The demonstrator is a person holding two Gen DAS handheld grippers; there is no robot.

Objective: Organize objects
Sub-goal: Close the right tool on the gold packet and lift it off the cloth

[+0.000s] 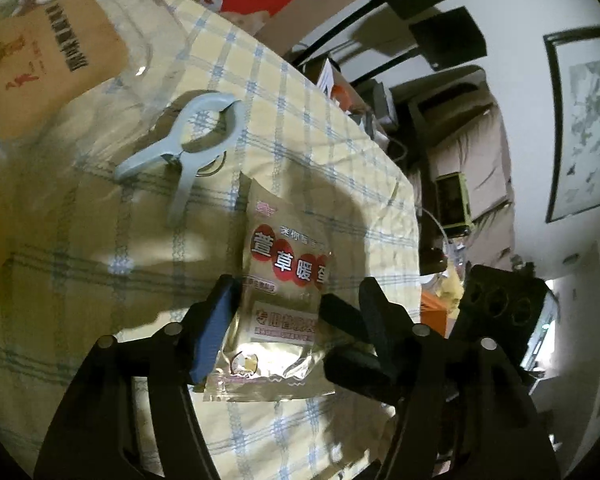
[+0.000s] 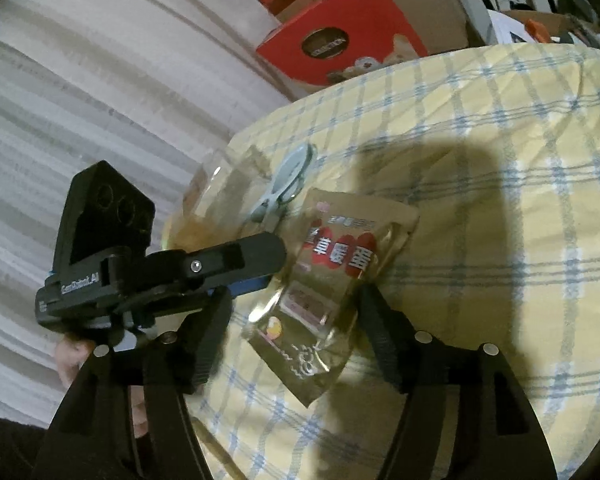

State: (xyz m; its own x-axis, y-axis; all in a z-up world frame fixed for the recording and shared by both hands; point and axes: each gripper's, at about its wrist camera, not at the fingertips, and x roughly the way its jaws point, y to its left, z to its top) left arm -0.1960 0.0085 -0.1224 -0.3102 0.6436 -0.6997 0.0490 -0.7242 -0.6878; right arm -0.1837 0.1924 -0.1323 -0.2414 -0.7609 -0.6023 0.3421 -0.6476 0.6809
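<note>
Gold sachet (image 1: 284, 288) lies on checked cloth (image 1: 320, 128) between both grippers' spread fingers

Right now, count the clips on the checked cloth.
1. The pale blue clip lies on the cloth, just beyond the gold packet and beside the clear bag. More could be hidden under that bag.

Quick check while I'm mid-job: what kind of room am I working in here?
Probably a lived-in home room, cluttered. A table under a yellow plaid cloth, red gift boxes stacked by it, and a framed painting on the wall. Both grippers straddle a gold packet.
</note>
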